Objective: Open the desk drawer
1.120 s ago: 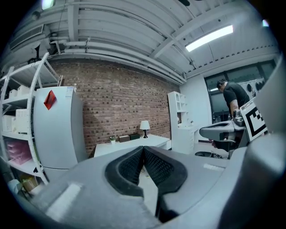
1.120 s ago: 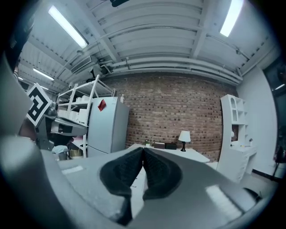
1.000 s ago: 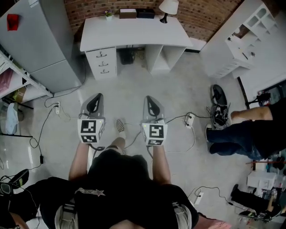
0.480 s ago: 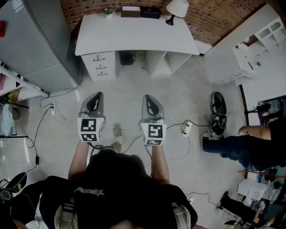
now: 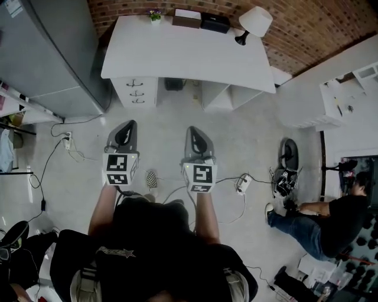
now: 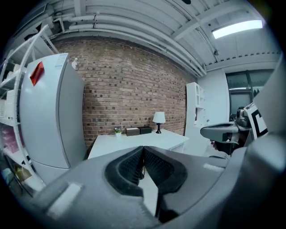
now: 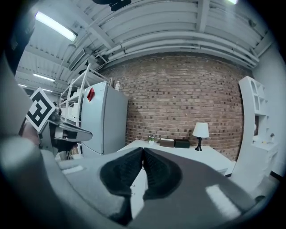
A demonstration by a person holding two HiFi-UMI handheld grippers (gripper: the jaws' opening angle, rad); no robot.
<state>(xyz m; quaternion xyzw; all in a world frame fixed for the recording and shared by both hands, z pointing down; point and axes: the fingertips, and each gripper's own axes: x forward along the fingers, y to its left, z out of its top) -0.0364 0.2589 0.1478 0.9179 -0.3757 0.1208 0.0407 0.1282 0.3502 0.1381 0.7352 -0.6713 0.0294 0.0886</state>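
Observation:
A white desk stands against the brick wall at the top of the head view. Its drawer stack with three dark handles sits under the left end, all drawers closed. My left gripper and right gripper are held side by side over the floor, well short of the desk. Both are shut with nothing between the jaws. In the left gripper view the desk lies ahead beyond the closed jaws. The right gripper view shows the desk too.
A grey refrigerator stands left of the desk, with shelving beside it. A lamp, boxes and a small plant sit on the desk. Cables and a power strip lie on the floor. A person sits at right.
The desk has come closer and larger in the head view as I walk toward it. Both grippers stay shut, side by side. The person at right has shifted lower in view.

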